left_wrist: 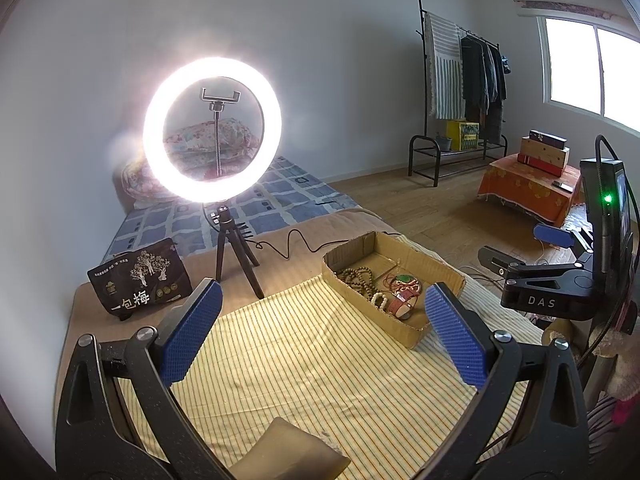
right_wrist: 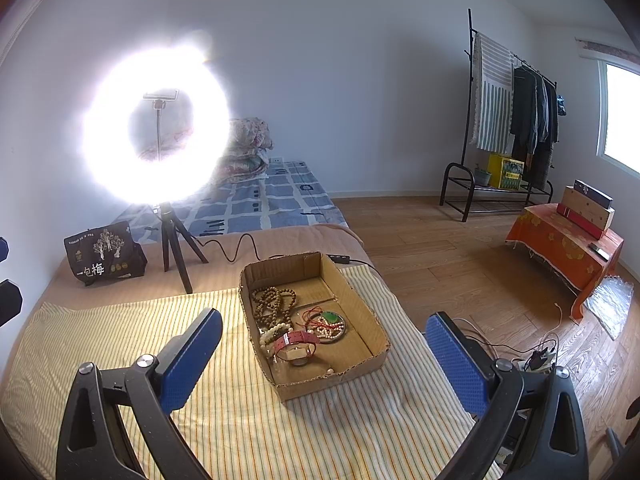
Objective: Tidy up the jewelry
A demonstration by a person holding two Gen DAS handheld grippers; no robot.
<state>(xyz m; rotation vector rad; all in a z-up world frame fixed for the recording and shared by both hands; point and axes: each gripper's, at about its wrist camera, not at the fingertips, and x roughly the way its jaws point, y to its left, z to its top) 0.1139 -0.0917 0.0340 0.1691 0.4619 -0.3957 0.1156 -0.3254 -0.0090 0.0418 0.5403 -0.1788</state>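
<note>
Both jaws stand released: the left gripper (left_wrist: 322,334) and the right gripper (right_wrist: 324,358) each hold their blue pads wide apart with nothing between them, hovering over the striped cloth (right_wrist: 240,420) on the table.

A shallow cardboard box (right_wrist: 356,300) sits on that cloth and holds all the jewelry: a string of brown wooden beads (right_wrist: 274,302), a pale bead bracelet (right_wrist: 272,334), a red watch (right_wrist: 296,346), and a green pendant on red cord (right_wrist: 330,319), lying close together at the box's middle.

Behind, beside the lit ring light (left_wrist: 212,130), a black bag (left_wrist: 140,276) reads "一包梅". In the left wrist view the right gripper's body is marked "DAS".
</note>
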